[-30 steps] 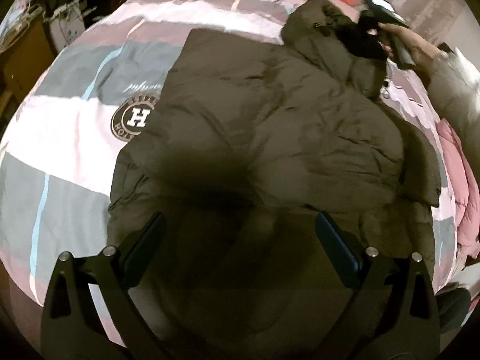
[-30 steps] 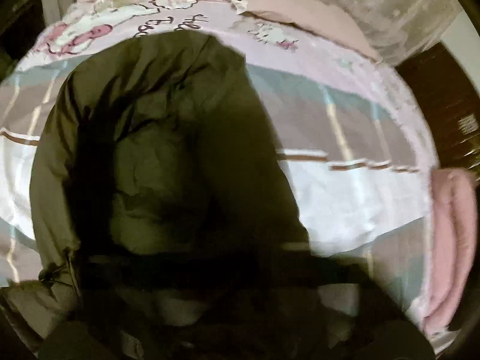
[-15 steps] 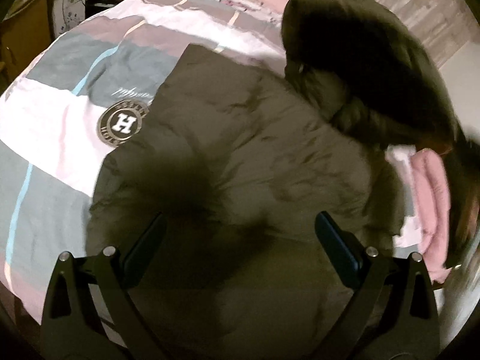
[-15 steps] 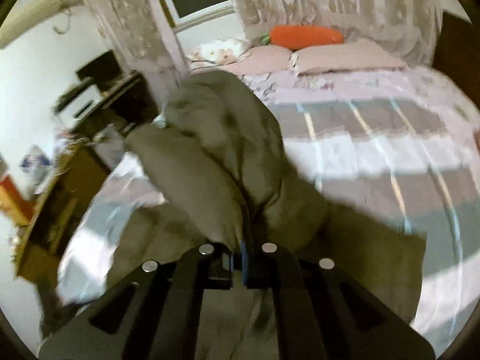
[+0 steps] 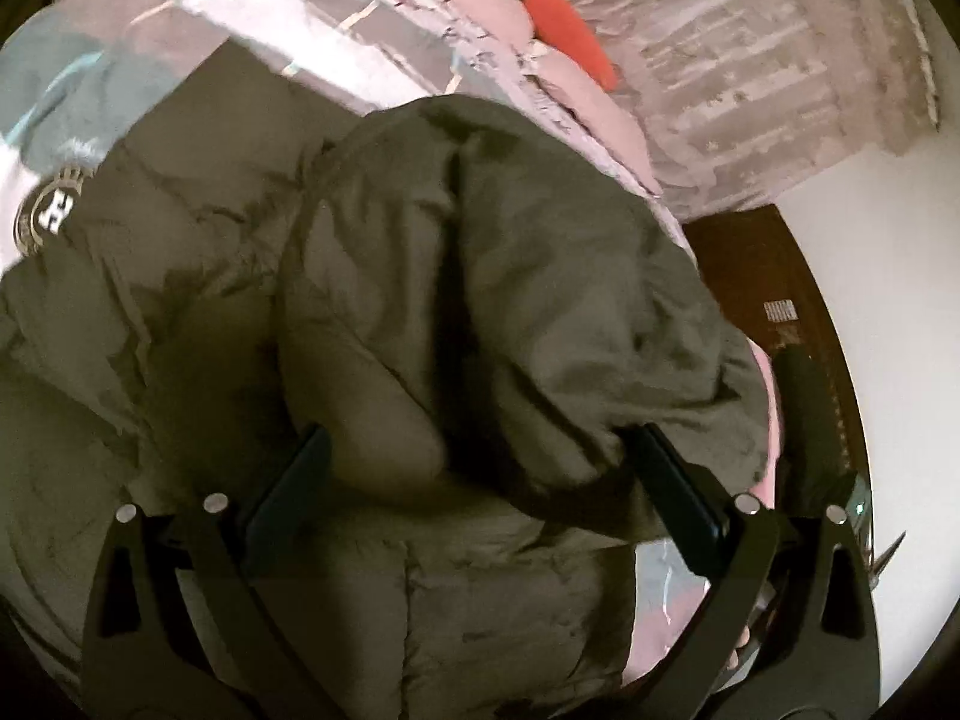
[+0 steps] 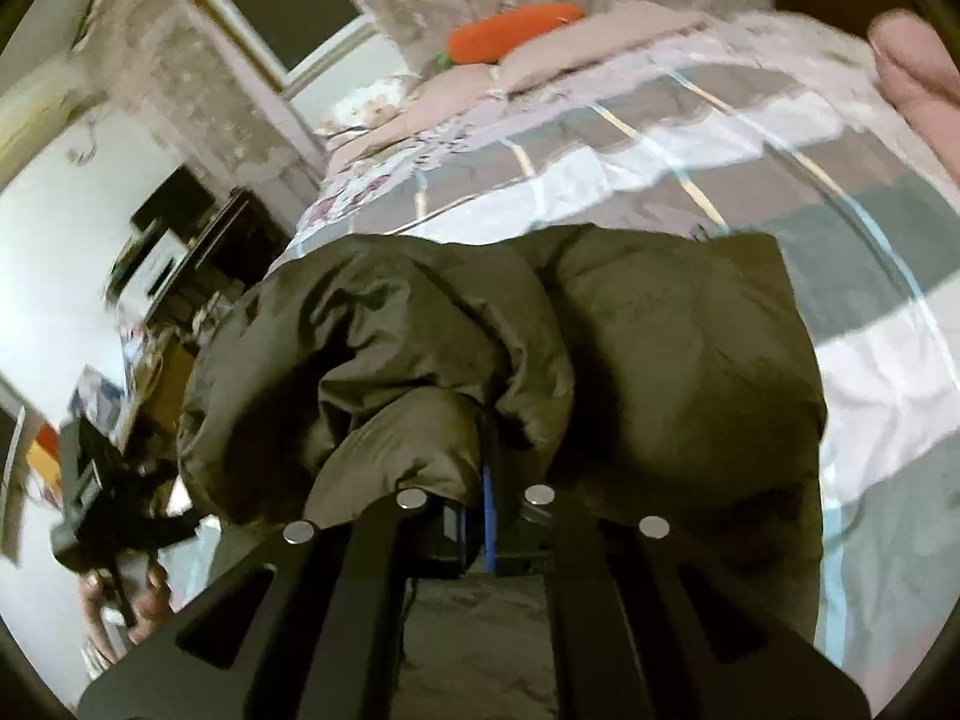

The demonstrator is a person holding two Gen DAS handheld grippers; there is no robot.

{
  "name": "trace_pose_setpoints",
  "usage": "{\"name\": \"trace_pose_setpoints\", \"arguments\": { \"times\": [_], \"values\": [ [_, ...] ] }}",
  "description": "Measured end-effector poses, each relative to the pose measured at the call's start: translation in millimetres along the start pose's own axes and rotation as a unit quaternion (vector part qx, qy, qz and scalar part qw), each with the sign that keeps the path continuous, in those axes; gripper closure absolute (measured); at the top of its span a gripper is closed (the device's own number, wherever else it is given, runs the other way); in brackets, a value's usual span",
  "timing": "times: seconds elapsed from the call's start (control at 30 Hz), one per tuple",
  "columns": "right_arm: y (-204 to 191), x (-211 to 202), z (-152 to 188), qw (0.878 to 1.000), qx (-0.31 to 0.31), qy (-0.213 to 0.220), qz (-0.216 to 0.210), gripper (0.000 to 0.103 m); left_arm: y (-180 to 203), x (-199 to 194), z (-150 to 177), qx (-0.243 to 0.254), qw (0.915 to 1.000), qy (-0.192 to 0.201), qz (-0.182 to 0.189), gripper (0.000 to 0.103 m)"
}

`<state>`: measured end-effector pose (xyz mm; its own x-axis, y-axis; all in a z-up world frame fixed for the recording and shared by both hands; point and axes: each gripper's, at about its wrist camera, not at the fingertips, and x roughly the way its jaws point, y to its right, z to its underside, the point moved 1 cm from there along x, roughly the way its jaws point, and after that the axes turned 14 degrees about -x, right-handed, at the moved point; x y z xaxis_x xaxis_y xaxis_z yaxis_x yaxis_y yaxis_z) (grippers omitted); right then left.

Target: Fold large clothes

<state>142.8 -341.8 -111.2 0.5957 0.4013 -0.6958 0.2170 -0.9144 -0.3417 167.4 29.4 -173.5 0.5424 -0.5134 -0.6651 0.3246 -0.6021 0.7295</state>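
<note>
A dark olive puffer jacket (image 5: pixel 198 312) lies spread on a striped bed (image 5: pixel 252 12). Its upper part with the hood (image 5: pixel 528 300) is folded over toward me and bulges between the fingers of my left gripper (image 5: pixel 480 480), which is open with the fabric between them. In the right wrist view my right gripper (image 6: pixel 480 504) is shut on a bunched fold of the jacket (image 6: pixel 384 372), with the rest of the jacket (image 6: pixel 690 360) flat beyond it. The left gripper (image 6: pixel 90 516) shows at the lower left there.
An orange carrot-shaped pillow (image 5: pixel 570 36) and pink pillows (image 6: pixel 600 42) lie at the bed's head. A dark wooden door (image 5: pixel 774 294) stands to the right in the left wrist view. Cluttered furniture (image 6: pixel 198 252) stands along the bed's left side.
The right gripper has carried the jacket's hooded upper part down over the body toward the left gripper. The fold now lies between the left gripper's open fingers.
</note>
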Motion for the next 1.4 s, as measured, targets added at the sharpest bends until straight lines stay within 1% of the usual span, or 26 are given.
{"name": "trace_pose_setpoints", "arguments": {
  "times": [0.1, 0.2, 0.3, 0.33, 0.37, 0.43, 0.47, 0.5, 0.53, 0.57, 0.6, 0.63, 0.7, 0.8, 0.83, 0.87, 0.93, 1.0, 1.07, 1.17, 1.2, 1.23, 1.27, 1.3, 1.37, 1.4],
  "values": [
    [-9, 1, 7, 0.999, -0.033, -0.015, 0.021, 0.098, -5, 16, -1, -0.034, 0.9990, -0.024, -0.017, 0.002],
    [-19, 5, 12, 0.996, -0.069, -0.031, 0.049, 0.098, -1, 16, -7, -0.059, 0.9980, -0.024, -0.005, 0.002],
    [-19, 15, 15, 0.994, -0.078, -0.056, 0.049, 0.097, 19, 9, -8, -0.022, 0.9997, -0.002, 0.010, 0.006],
    [-18, 18, 16, 0.994, -0.077, -0.064, 0.044, 0.095, 26, 9, -7, 0.002, 1.0000, 0.001, 0.008, 0.053],
    [-17, 21, 15, 0.994, -0.076, -0.069, 0.042, 0.093, 31, 20, -7, 0.023, 0.9994, -0.025, -0.005, 0.085],
    [-19, 22, 13, 0.991, -0.084, -0.090, 0.048, 0.083, 24, 30, -6, -0.002, 0.9984, -0.057, -0.010, 0.095],
    [-22, 21, 12, 0.988, -0.100, -0.104, 0.050, 0.078, 21, 32, -5, -0.006, 0.9982, -0.059, -0.012, 0.095],
    [-25, 19, 12, 0.984, -0.125, -0.121, 0.050, 0.065, 19, 30, -2, 0.006, 0.9982, -0.055, -0.024, 0.096],
    [-28, 15, 12, 0.979, -0.147, -0.132, 0.054, 0.043, 17, 27, 3, 0.018, 0.9980, -0.051, -0.033, 0.096],
    [-32, 4, 15, 0.971, -0.182, -0.144, 0.048, 0.032, 14, 24, 8, 0.029, 0.9974, -0.053, -0.039, 0.096],
    [-36, -9, 19, 0.965, -0.213, -0.150, 0.020, 0.021, 12, 21, 13, 0.035, 0.9969, -0.055, -0.044, 0.096],
    [-39, -19, 22, 0.962, -0.229, -0.149, -0.002, 0.018, 8, 18, 19, 0.040, 0.9962, -0.058, -0.051, 0.096],
    [-41, -51, 18, 0.965, -0.239, -0.098, -0.051, 0.018, 2, 13, 33, 0.059, 0.9938, -0.065, -0.067, 0.096],
    [-35, -66, 3, 0.979, -0.167, -0.010, -0.121, 0.017, -2, 10, 68, 0.114, 0.9852, -0.075, -0.104, 0.097],
    [-37, -59, 3, 0.979, -0.151, -0.008, -0.136, 0.018, -5, 13, 75, 0.121, 0.9832, -0.078, -0.113, 0.097],
    [-43, -47, 4, 0.979, -0.147, -0.017, -0.140, 0.021, -10, 18, 81, 0.122, 0.9817, -0.085, -0.119, 0.097],
    [-55, -19, 12, 0.979, -0.152, -0.056, -0.126, 0.058, -18, 27, 84, 0.117, 0.9800, -0.096, -0.130, 0.097],
    [-63, 36, 38, 0.975, -0.138, -0.147, -0.091, 0.069, -29, 34, 88, 0.121, 0.9766, -0.101, -0.147, 0.097],
    [-68, 77, 66, 0.965, -0.159, -0.207, -0.017, 0.070, -38, 41, 85, 0.109, 0.9765, -0.106, -0.153, 0.095],
    [-82, 98, 75, 0.955, -0.212, -0.201, 0.056, 0.069, -44, 35, 78, 0.081, 0.9805, -0.116, -0.136, 0.079],
    [-84, 94, 69, 0.956, -0.214, -0.190, 0.060, 0.069, -38, 23, 78, 0.096, 0.9822, -0.100, -0.128, 0.064],
    [-82, 85, 62, 0.962, -0.200, -0.180, 0.056, 0.069, -30, 11, 79, 0.112, 0.9827, -0.082, -0.123, 0.042],
    [-79, 76, 56, 0.967, -0.180, -0.175, 0.046, 0.069, -23, -3, 80, 0.131, 0.9826, -0.059, -0.118, 0.033],
    [-76, 63, 50, 0.974, -0.153, -0.168, 0.021, 0.068, -14, -19, 81, 0.154, 0.9816, -0.029, -0.109, 0.029],
    [-79, 44, 44, 0.973, -0.150, -0.170, -0.035, 0.060, 0, -37, 80, 0.194, 0.9746, 0.001, -0.112, 0.029],
    [-85, 42, 46, 0.966, -0.170, -0.186, -0.051, 0.045, 2, -39, 78, 0.202, 0.9724, 0.004, -0.117, 0.035]
  ]
}}
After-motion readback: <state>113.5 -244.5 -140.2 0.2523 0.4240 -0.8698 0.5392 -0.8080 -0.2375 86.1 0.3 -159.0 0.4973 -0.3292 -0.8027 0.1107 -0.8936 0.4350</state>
